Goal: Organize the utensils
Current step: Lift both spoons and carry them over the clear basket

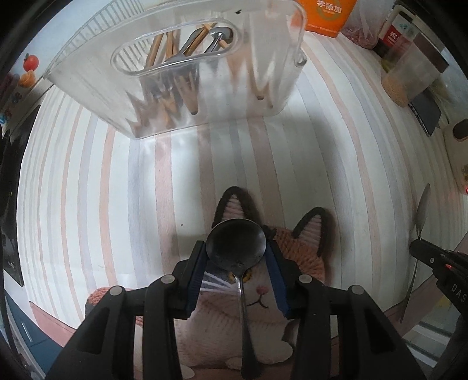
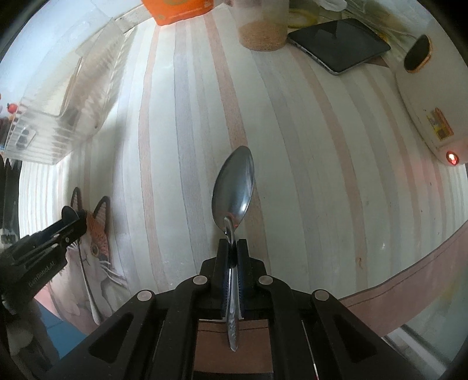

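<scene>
A spoon (image 2: 234, 187) is clamped in each hand-held gripper (image 2: 233, 248), left (image 1: 237, 257) too; 1 could be knocked on the clear bin (image 1: 163, 96) rim and dropped.

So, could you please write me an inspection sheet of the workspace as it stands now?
Surface: striped tablecloth, with a cat-face mat near its front edge.
Job's things: clear plastic holder with chopsticks and metal utensils inside; two spoons, both held.
Clutter: orange box, grain jar, dark tablet, white appliance with a red light.
Grippers: left tool grips the round spoon by its bowl; right tool shut on the oval spoon at its neck.
Cables: nothing seen.
Surroundings: fruit decorations at far left.
</scene>
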A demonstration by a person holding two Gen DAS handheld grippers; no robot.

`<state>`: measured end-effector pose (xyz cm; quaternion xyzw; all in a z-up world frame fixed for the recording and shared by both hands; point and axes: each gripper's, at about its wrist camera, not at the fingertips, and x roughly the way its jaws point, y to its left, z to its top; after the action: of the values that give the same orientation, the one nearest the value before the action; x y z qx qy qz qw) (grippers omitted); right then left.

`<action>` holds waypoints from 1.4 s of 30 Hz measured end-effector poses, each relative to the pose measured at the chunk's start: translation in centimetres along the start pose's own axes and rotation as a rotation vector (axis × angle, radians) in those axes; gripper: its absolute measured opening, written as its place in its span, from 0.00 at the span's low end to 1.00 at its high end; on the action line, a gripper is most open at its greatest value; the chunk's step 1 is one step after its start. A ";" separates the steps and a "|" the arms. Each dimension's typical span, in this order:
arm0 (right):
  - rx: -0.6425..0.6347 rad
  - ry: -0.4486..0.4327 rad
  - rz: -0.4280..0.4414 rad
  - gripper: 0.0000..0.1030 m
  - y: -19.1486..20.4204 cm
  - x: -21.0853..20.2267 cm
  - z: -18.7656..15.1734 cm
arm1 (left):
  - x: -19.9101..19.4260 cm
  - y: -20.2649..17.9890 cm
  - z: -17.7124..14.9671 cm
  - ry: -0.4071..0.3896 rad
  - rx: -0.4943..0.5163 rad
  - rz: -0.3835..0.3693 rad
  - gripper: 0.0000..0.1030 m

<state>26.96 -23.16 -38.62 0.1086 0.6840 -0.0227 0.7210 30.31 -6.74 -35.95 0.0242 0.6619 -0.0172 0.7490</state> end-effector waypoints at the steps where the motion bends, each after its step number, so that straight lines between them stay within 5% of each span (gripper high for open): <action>1: 0.007 -0.004 0.005 0.05 -0.3 -0.2 -0.2 | -0.1 -0.1 0.0 0.001 0.002 -0.001 0.37; 11: 0.029 -0.039 0.046 0.02 -1.3 -2.2 -0.8 | -2.1 -0.6 0.0 -0.026 0.022 -0.016 0.37; 25: 0.002 -0.164 0.122 0.02 0.3 -8.1 0.6 | -9.8 -0.9 1.4 -0.166 0.042 -0.078 0.36; 27: -0.003 -0.183 0.134 0.02 0.7 -9.1 1.0 | -10.7 -0.5 1.4 -0.184 0.042 -0.088 0.00; 35: -0.035 -0.236 0.167 0.02 2.7 -11.3 2.5 | -11.8 2.1 1.2 -0.214 -0.030 -0.134 0.01; 39: -0.029 -0.215 0.171 0.02 2.6 -10.4 2.7 | -9.7 4.9 0.5 -0.166 -0.145 -0.169 0.04; 42: 0.002 -0.176 0.165 0.02 1.8 -8.6 2.7 | -6.1 6.2 0.3 -0.060 -0.229 -0.246 0.25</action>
<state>29.39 -22.86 -29.72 0.1630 0.6065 0.0266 0.7777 30.22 -0.59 -29.82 -0.1427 0.6348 -0.0340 0.7586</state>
